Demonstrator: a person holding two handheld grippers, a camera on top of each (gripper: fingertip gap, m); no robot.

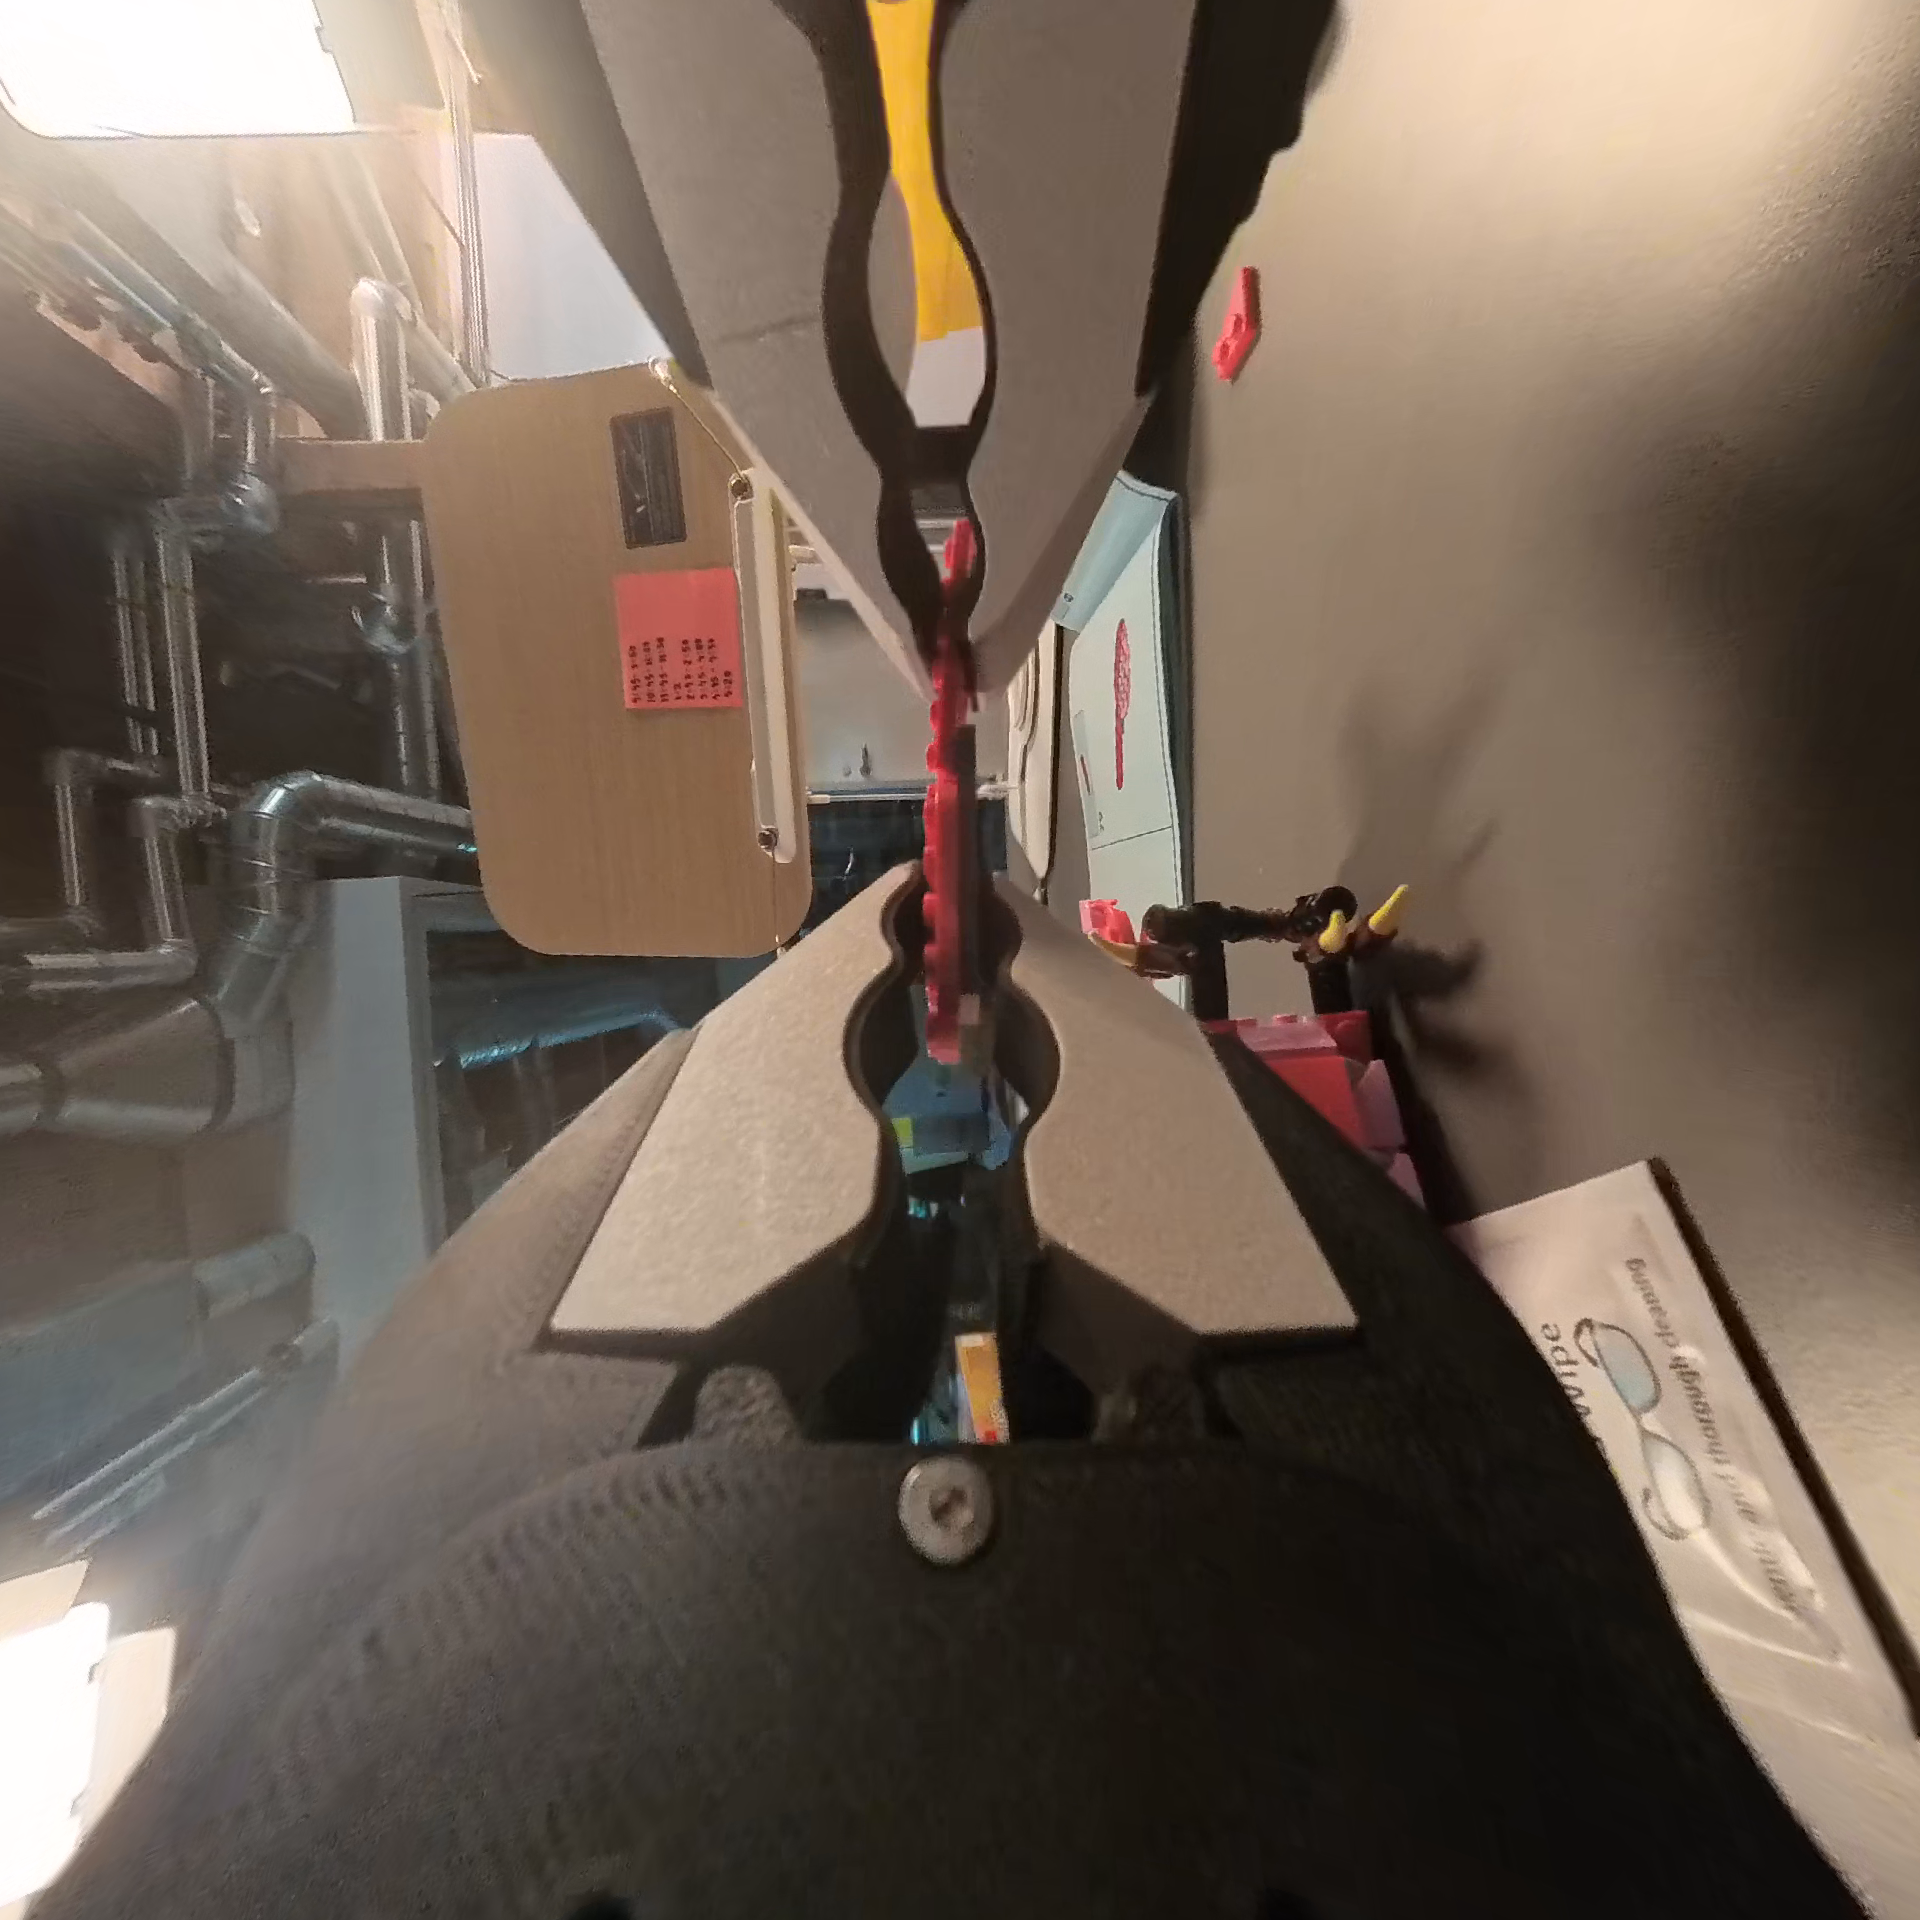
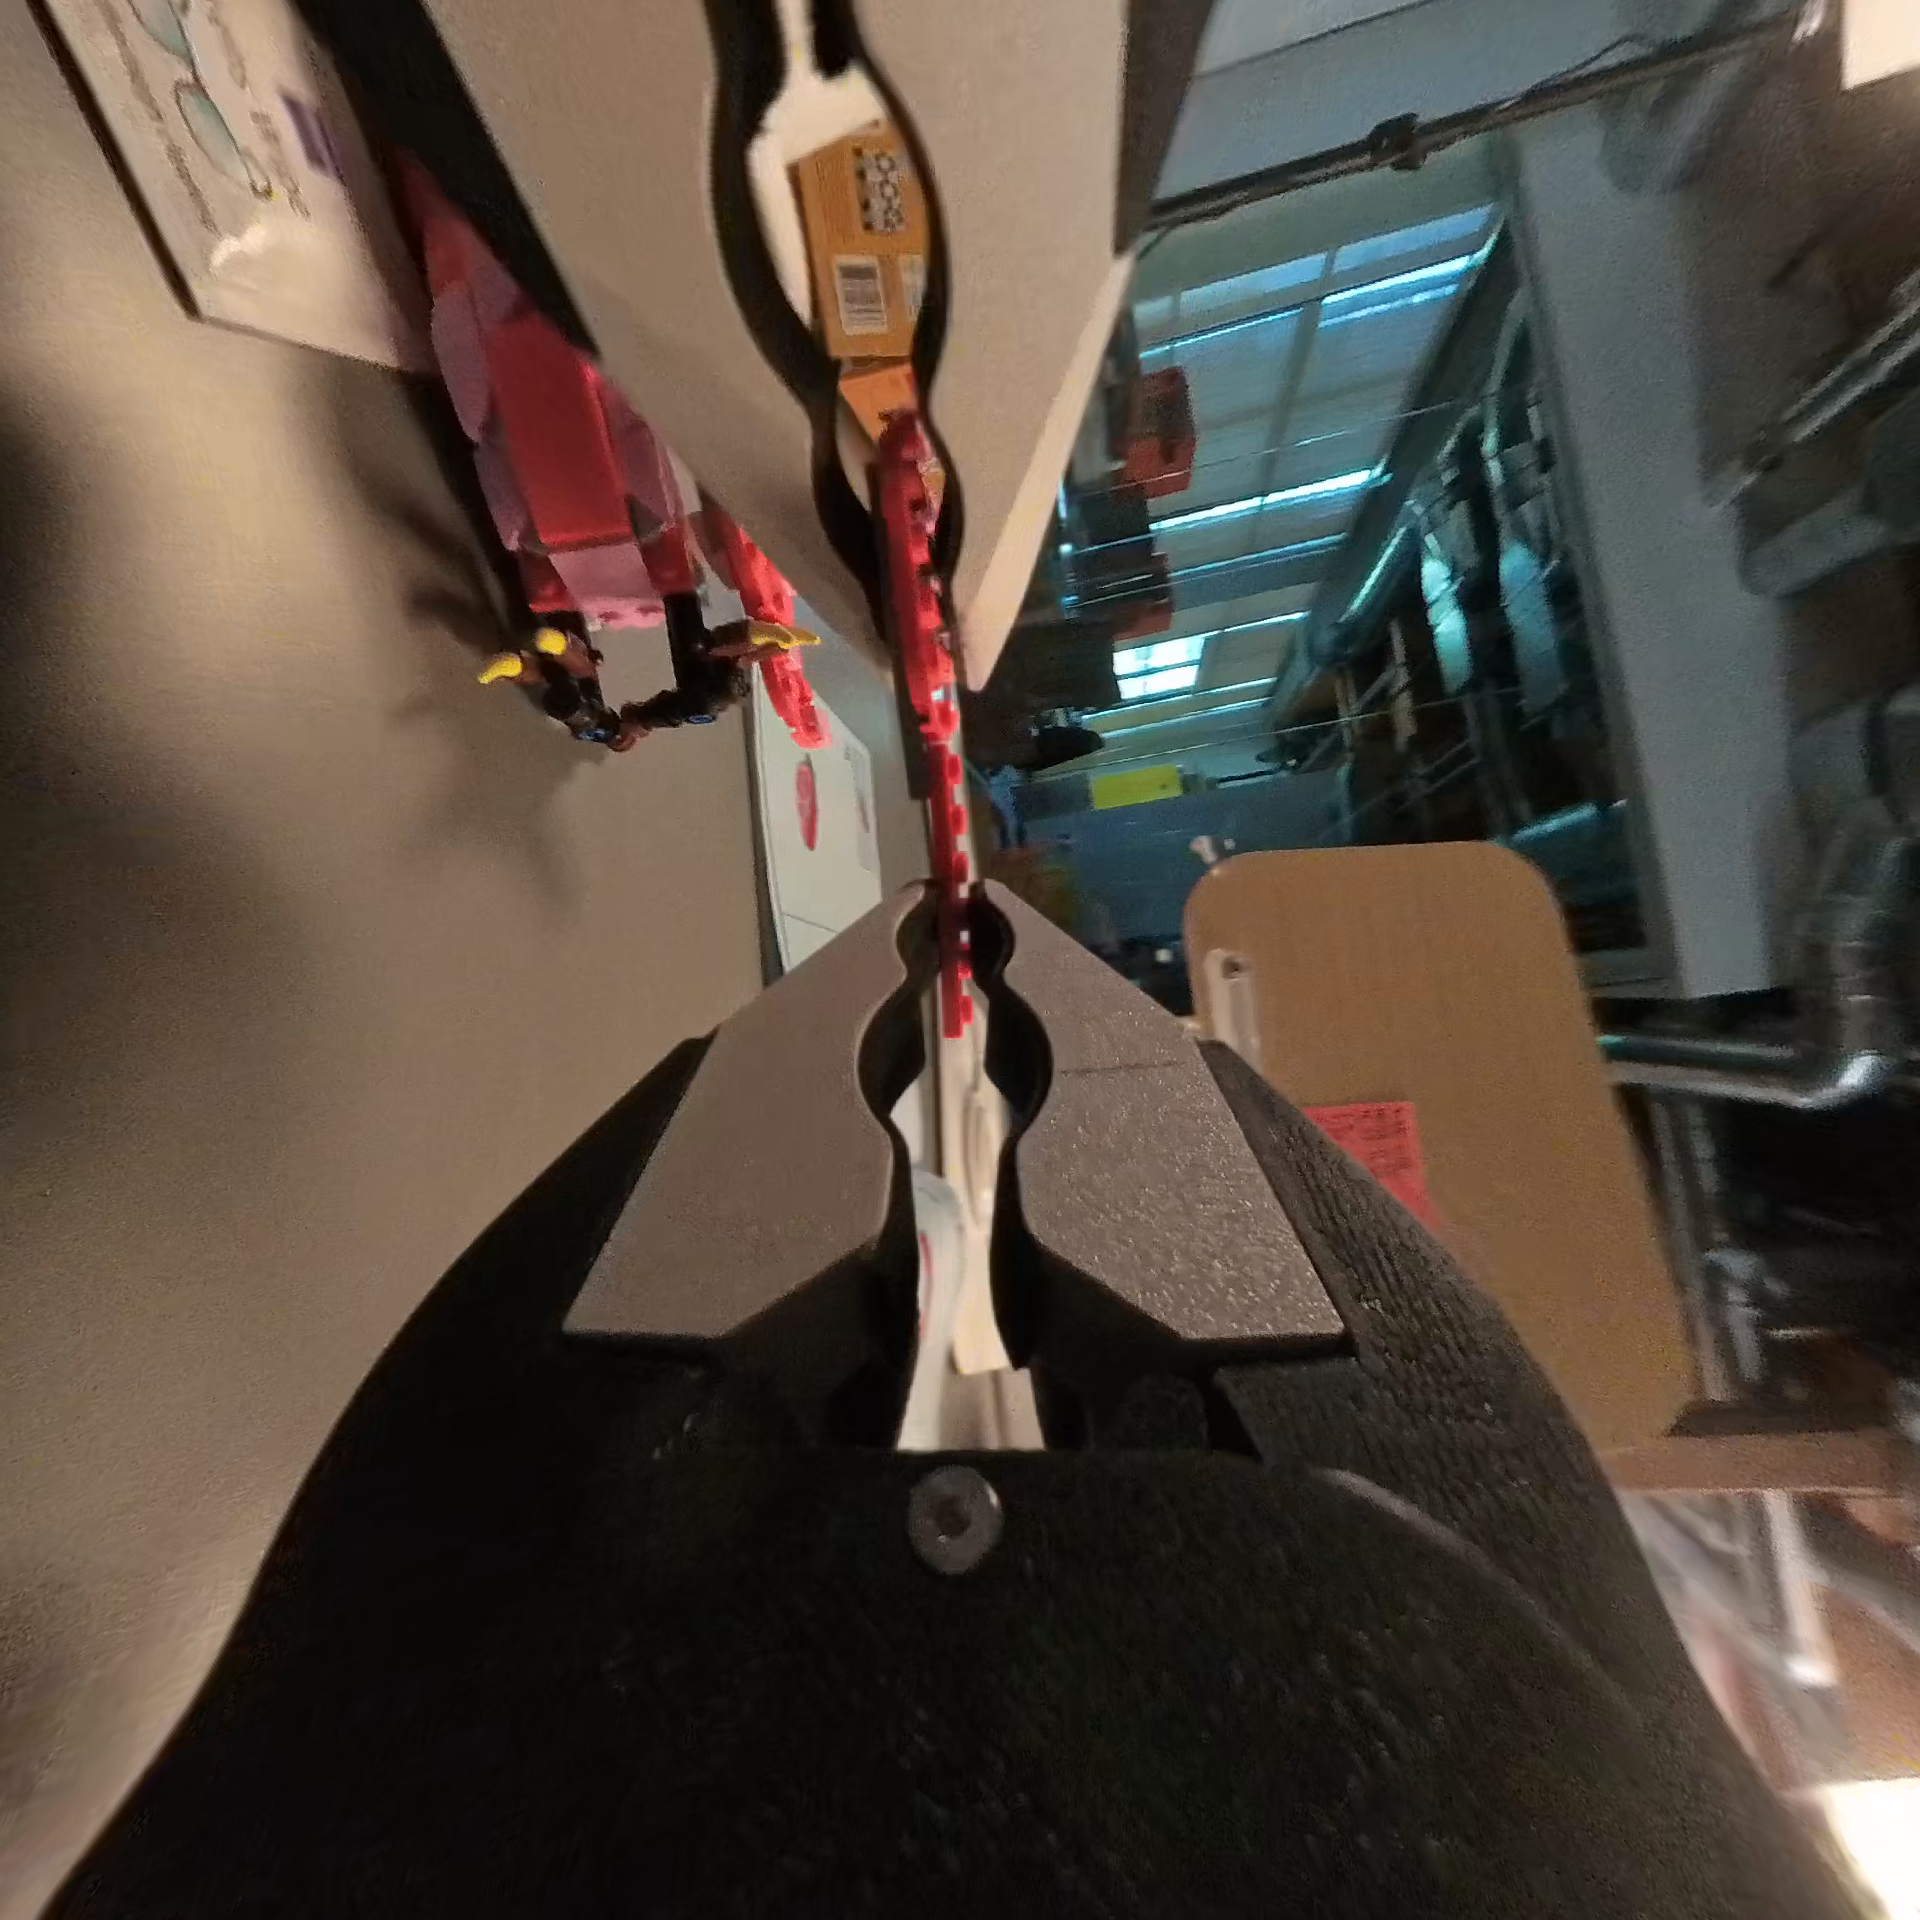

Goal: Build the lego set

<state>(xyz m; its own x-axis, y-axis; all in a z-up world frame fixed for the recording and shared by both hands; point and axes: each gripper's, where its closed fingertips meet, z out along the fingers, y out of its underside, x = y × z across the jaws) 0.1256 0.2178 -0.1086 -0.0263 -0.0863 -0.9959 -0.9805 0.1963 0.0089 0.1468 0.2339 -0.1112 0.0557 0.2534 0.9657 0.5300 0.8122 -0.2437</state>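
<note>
Both ends of one thin red studded plate (image 1: 948, 831) pinched: near end in the left tool (image 1: 951, 914), far end in the right tool (image 2: 948, 904), above the grey desk (image 2: 260, 935). Probably mid-assembly; steady alignment needed.

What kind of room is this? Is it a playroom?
More likely a workshop or lab: metal ducts and pipes run along the wall, storage shelves stand behind, and a brick-built toy model sits on a grey table.

Dim, warm indoor light; blown-out glare top-left and bottom-left in left wrist view; soft shadows on desk (image 1: 1558, 623); strong fisheye stretch at edges; right wrist view motion-blurred, background soft.
</note>
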